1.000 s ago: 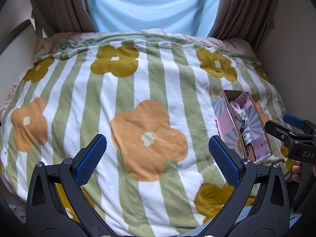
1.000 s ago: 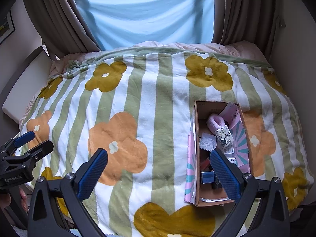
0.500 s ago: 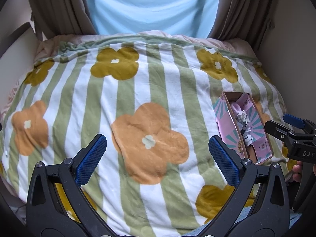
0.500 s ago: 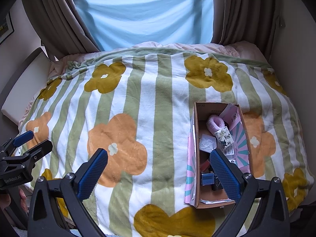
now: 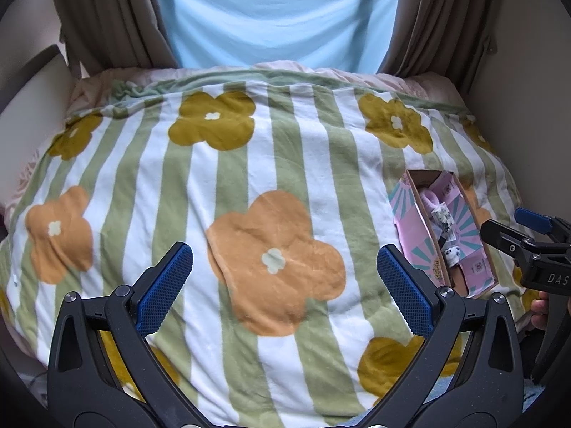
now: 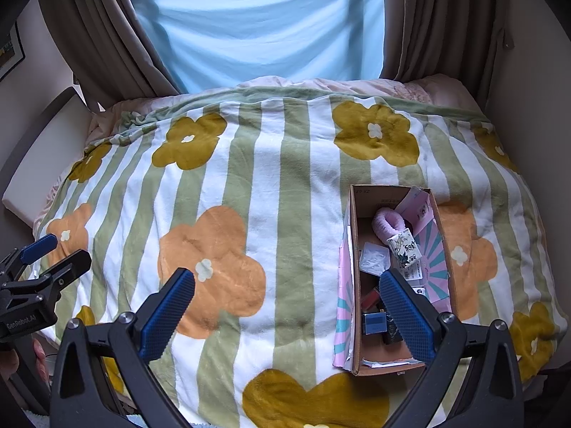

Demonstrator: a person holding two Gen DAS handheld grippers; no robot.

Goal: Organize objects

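Observation:
An open cardboard box (image 6: 357,249) with pink and teal flaps lies on the right side of the bed; it also shows in the left wrist view (image 5: 414,221). Inside it are a pink fluffy scrunchie (image 6: 387,223), a small white patterned packet (image 6: 405,246), a clear sachet (image 6: 373,258), a blue item (image 6: 374,322) and dark small items. My left gripper (image 5: 284,278) is open and empty above the blanket near the bed's front edge. My right gripper (image 6: 287,301) is open and empty, its right finger over the box's near half.
A striped green and white blanket with flower prints (image 5: 249,196) covers the bed. Brown curtains (image 6: 103,28) and a light blue sheet (image 6: 264,25) hang behind. Walls close in on the left and right sides of the bed.
Both views have shifted slightly, with the bed and box sitting a little lower in frame. Both grippers stay open and empty.

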